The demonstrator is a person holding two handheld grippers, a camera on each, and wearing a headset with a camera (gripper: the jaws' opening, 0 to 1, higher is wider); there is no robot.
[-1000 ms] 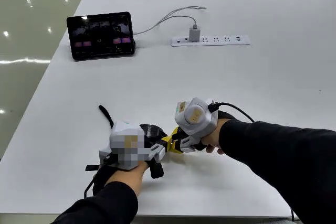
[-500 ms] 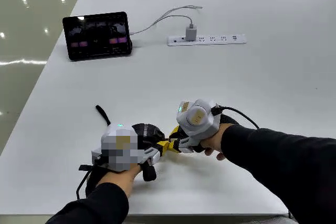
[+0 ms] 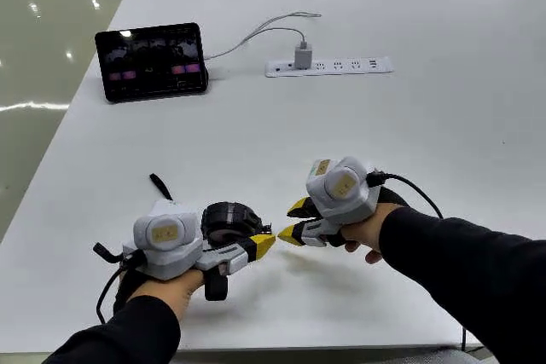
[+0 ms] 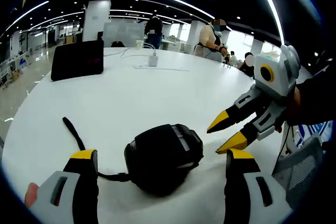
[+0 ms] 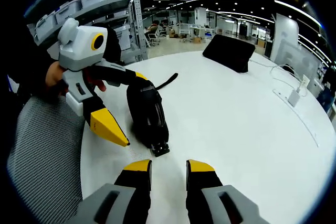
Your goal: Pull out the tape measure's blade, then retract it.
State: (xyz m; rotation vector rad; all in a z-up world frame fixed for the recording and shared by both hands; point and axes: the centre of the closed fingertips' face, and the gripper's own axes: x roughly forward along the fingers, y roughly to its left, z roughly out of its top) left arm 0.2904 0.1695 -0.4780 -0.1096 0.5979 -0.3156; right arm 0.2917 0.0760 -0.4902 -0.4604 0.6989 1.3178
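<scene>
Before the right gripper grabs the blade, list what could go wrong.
1. The left gripper has its jaws wide of the tape measure, not clamped, so a pull may drag it along.
2. The blade tip is small and sits low, so the right gripper may slip off it.
3. The loose strap could snag.

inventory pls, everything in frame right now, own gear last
table: 1, white, under everything
tape measure: 1, black, near edge, between the left tongs' jaws
strap: 1, black, trailing from tape measure
tablet: 1, black, screen lit, far left
power strip: 1, white, far centre
charger: 1, white, plugged into power strip, cable toward tablet
left tongs: 1, grey, yellow tips, open
right tongs: 1, same colours, open, beside tape measure
sleeves: 2, dark, bottom
</scene>
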